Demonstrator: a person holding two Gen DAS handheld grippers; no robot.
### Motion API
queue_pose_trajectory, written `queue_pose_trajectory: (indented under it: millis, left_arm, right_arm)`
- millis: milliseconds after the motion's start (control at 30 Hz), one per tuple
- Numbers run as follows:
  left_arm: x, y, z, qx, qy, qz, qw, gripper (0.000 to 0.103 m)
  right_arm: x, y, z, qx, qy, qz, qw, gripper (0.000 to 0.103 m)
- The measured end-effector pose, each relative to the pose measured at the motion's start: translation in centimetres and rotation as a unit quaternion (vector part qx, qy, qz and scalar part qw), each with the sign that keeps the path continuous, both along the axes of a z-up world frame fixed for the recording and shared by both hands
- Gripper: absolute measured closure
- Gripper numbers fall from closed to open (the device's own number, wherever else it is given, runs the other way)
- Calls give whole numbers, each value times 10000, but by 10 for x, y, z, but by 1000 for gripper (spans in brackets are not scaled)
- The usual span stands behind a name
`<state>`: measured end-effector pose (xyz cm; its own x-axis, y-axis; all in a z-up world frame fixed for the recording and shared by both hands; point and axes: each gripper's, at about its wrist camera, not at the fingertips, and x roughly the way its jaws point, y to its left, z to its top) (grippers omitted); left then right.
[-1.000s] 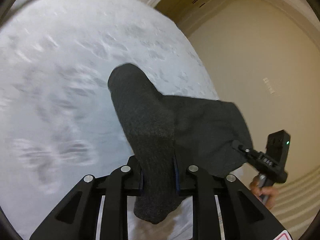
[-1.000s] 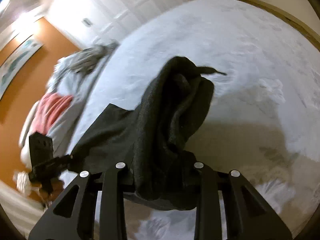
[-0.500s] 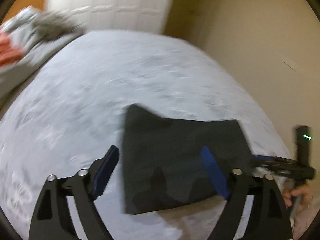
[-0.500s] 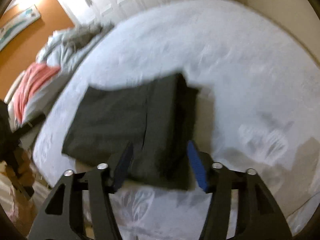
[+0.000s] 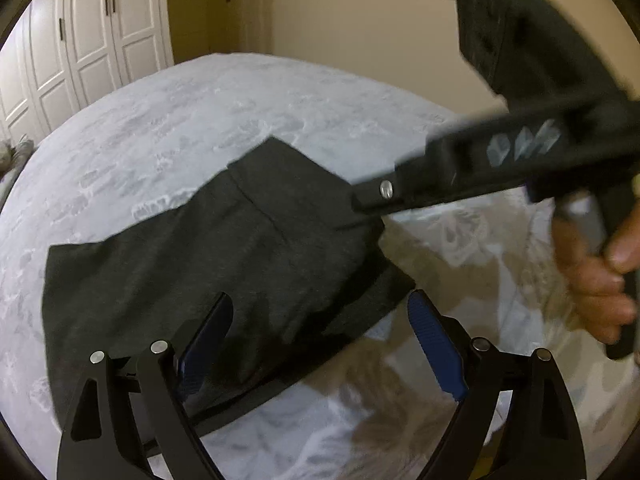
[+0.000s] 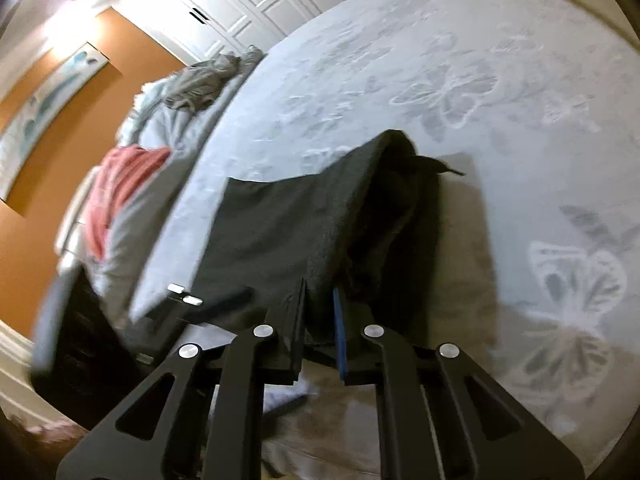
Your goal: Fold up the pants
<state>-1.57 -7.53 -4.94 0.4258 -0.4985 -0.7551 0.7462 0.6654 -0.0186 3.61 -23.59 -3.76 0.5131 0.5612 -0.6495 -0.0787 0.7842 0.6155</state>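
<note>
While the dark grey knit pants [image 5: 208, 264] lie part-folded on the pale grey butterfly-print bedspread [image 6: 460, 80], right gripper [image 6: 320, 312] pinches their edge at 3 o'clock, seemingly mid-fold. Left gripper [image 5: 320, 320] hovers wide, holding nothing. Next: carry the edge toward 9 o'clock.

Dark charcoal-grey knit pants [image 5: 192, 264]; pale grey-white bedspread w/ embossed butterfly pattern [image 6: 460, 92]; black claws w/ blue pads [image 5: 436, 344]; orange wall [image 6: 52, 184].
</note>
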Motion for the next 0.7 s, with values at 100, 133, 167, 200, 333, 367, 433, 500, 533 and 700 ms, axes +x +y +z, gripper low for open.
queue_pose_trajectory:
  millis: [100, 133, 167, 200, 333, 367, 433, 500, 533, 700]
  left_arm:
    - [16, -3, -9, -145, 294, 93, 9994, 48]
    - [21, 0, -10, -173, 438, 130, 9988, 69]
    - [27, 2, -12, -257, 658, 132, 9974, 86]
    - [33, 8, -12, -422, 862, 203, 9952, 92]
    - [47, 34, 9, -1250, 1204, 305, 9844, 93]
    - [49, 40, 15, -1425, 1235, 329, 9815, 93]
    - [56, 56, 26, -1761, 1328, 420, 9745, 93]
    - [63, 71, 31, -2046, 1409, 577, 9669, 93]
    - [67, 79, 34, -2201, 1453, 657, 9624, 93]
    - [80, 92, 45, -2453, 1379, 875, 9556, 93]
  right_arm:
    - [7, -1, 0, -4, 133, -4, 9999, 88]
    - [7, -2, -1, -50, 219, -40, 9997, 87]
    - [7, -4, -3, -87, 270, -82, 9996, 86]
    - [4, -9, -4, -188, 308, -177, 9992, 85]
    - [-3, -38, 1, -412, 216, -883, 9950, 54]
    - [-3, -42, 3, -532, 166, -1017, 9933, 50]
    - [2, -45, 12, -1032, 17, -1162, 9879, 50]
    - [19, -38, 16, -1497, -34, -907, 9845, 50]
    - [27, -35, 16, -1631, -49, -733, 9839, 50]
    - [74, -8, 7, -2638, -403, 91, 9637, 36]
